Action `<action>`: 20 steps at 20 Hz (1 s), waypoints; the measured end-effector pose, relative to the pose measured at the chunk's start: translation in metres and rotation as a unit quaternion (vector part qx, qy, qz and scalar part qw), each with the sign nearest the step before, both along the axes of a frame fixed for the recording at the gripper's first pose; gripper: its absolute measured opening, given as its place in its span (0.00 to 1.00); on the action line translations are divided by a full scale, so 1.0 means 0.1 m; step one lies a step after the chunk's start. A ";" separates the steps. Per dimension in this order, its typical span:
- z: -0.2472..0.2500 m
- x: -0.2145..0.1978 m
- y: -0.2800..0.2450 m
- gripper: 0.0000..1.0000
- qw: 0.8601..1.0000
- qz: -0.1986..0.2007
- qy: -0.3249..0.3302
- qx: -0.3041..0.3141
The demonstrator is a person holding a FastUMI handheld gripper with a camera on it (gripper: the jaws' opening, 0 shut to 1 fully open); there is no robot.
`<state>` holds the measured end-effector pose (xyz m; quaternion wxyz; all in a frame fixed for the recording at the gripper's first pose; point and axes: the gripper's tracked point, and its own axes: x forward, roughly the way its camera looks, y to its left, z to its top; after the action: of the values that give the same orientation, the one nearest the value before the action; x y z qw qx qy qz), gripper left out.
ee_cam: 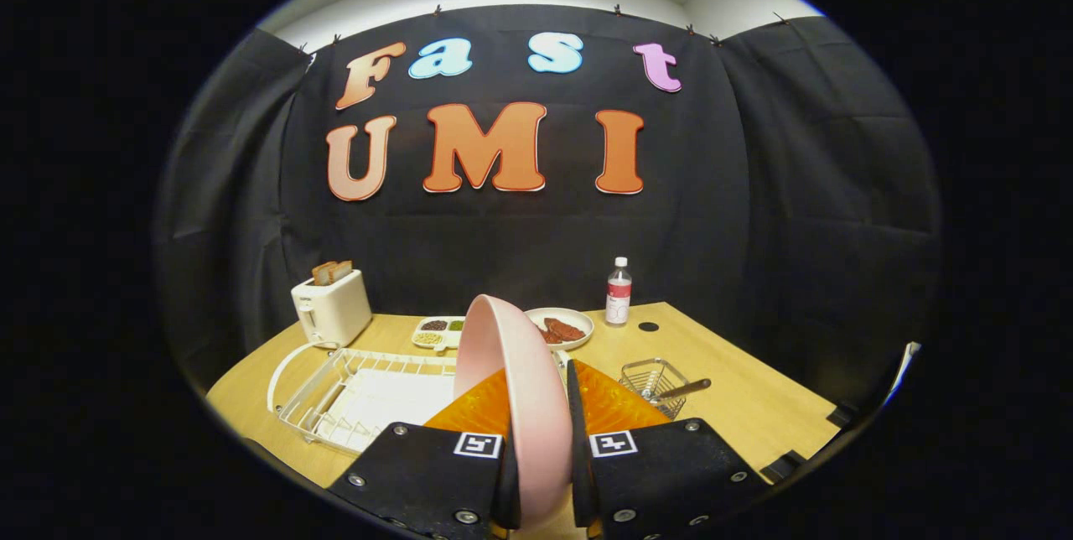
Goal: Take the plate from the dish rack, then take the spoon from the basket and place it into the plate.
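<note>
A pink plate (520, 381) stands on edge between my two fingers, held up above the table with its rim rising ahead of them. My gripper (543, 448) is shut on the plate, one finger pressing on each face. Below and to the left lies the white dish rack (352, 397), its slots bare. A small wire basket (652, 381) sits just beyond my right finger, and the spoon (683, 390) leans in it with its brown handle sticking out to the right.
On the wooden table (754, 389) beyond the rack stand a white toaster (331, 309) with bread, a small divided tray (440, 332), a white plate with food (563, 328) and a water bottle (619, 293). A dark cap (648, 326) lies near the bottle.
</note>
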<state>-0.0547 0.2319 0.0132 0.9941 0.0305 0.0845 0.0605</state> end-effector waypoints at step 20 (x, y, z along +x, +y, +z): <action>-1.35 -0.92 0.20 0.24 0.965 0.004 0.126 0.230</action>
<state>-0.1469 0.2516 -0.1214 0.9412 0.2658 0.1935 0.0780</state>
